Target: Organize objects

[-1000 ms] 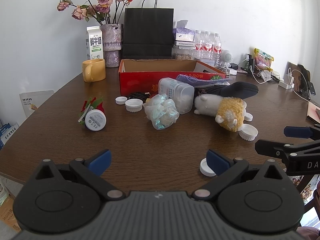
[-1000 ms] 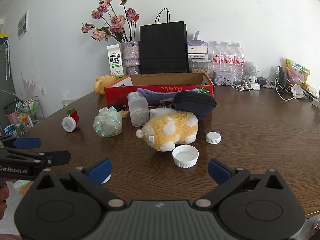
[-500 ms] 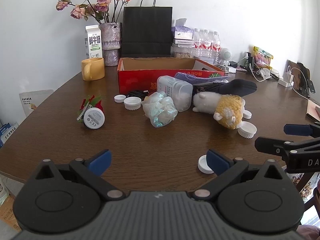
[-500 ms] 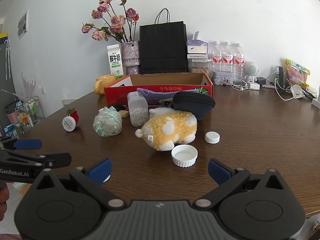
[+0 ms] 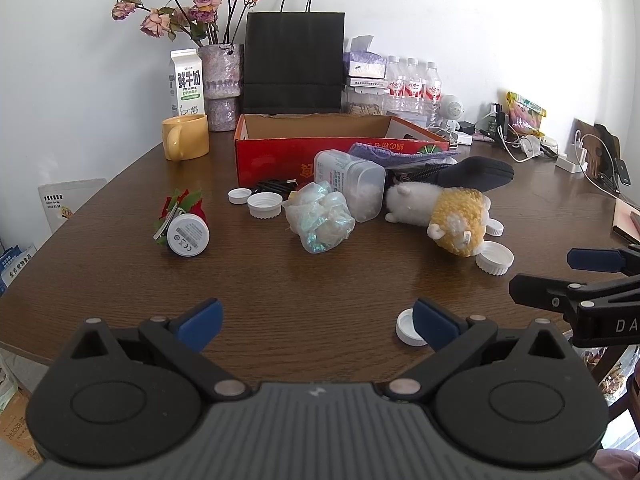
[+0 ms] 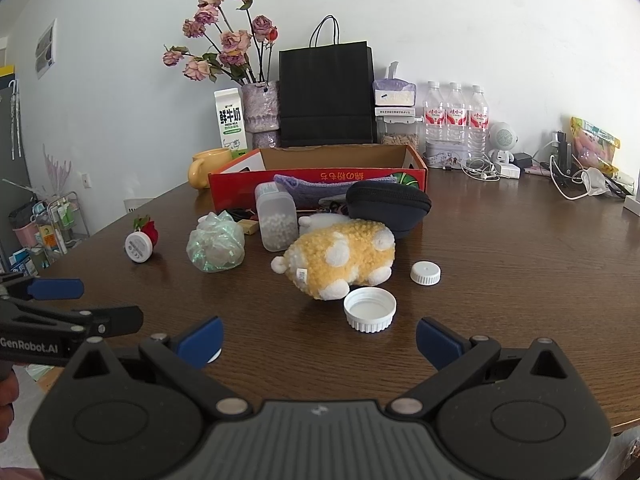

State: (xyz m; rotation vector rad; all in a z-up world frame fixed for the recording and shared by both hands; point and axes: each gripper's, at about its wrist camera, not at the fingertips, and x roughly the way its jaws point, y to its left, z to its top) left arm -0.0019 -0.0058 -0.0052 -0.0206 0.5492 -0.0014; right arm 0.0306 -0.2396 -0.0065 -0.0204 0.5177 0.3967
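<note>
A red cardboard box [image 5: 280, 154] [image 6: 240, 184] stands open at the table's middle back. In front of it lie a yellow-white plush toy [image 5: 448, 212] [image 6: 344, 258], a clear plastic jar [image 5: 352, 184] [image 6: 276, 220], a crumpled plastic bag [image 5: 320, 222] [image 6: 216, 246], a dark zip case [image 5: 480, 170] [image 6: 388, 204], a round white device with red trim [image 5: 186, 232] [image 6: 140, 242] and several white caps [image 5: 496, 258] [image 6: 370, 308]. My left gripper [image 5: 316, 322] is open and empty over the near table edge. My right gripper [image 6: 318, 338] is open and empty, just short of a large cap.
A yellow mug [image 5: 186, 142], milk carton [image 5: 186, 82], flower vase [image 5: 220, 84], black paper bag [image 5: 294, 62] and water bottles [image 5: 414, 88] line the back. Cables and chargers [image 6: 572, 180] lie at the far right. A small cap [image 5: 406, 326] sits by my left gripper's right finger.
The left view has drifted slightly back and up, so the objects look a little farther. The right gripper crept slightly forward. Both stay open.
</note>
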